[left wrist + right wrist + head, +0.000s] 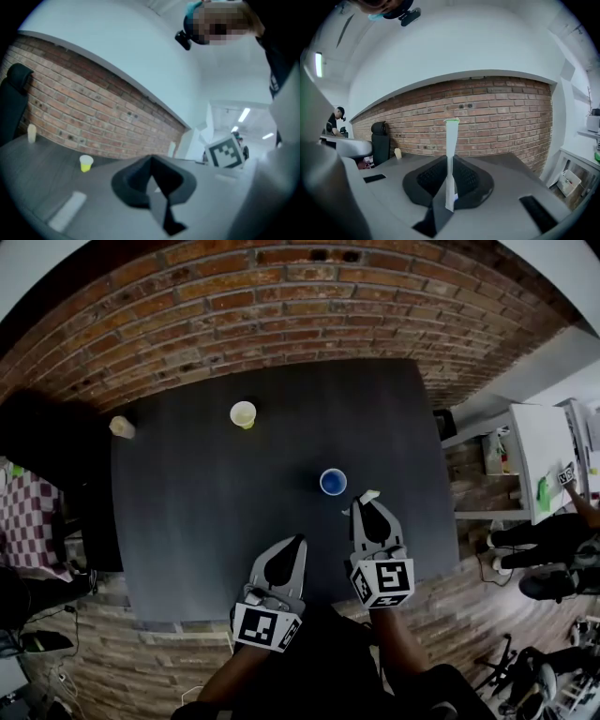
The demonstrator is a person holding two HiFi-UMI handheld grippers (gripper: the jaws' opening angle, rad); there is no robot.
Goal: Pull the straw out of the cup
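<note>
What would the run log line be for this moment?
phase: straw clear of blue cup | right tool: shut on straw | left tool: shut, empty | blue cup: upright on table

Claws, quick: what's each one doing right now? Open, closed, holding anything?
Left claw: closed, nothing in it.
Right claw: closed on the straw.

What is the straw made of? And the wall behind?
The straw looks like paper: flat, matte white and creased, with a green tip, though it may be a wrapper. The wall is rough red brick with pale mortar lines.
</note>
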